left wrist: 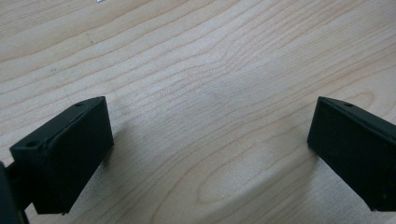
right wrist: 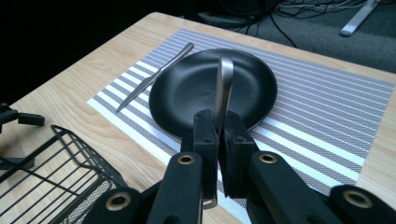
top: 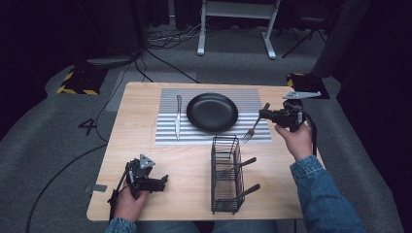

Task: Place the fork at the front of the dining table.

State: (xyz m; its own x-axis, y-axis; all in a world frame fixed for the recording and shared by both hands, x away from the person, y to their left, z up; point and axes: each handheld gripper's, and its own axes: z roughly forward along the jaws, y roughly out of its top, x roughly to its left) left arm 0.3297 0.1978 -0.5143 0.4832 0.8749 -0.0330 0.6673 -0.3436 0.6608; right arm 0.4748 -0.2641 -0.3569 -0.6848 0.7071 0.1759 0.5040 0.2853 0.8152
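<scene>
Overhead, right gripper clamped on fork with tines over striped mat, its own camera catching handle against black plate, left gripper released, jaws wide over bare table.

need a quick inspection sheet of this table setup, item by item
surface: light wooden table with a striped placemat at the far side.
job's things: fork clamped in the right hand-held gripper, tines down over the placemat to the right of the black plate; knife lies on the placemat to the left of the plate.
clutter: wire basket at the near side with two utensil handles poking out.
grippers: right shut on the fork; left hand-held gripper open, jaws wide over bare wood.
cables: one trails from each gripper; more run across the floor.
surroundings: grey carpet, white desk legs, dark room.
</scene>
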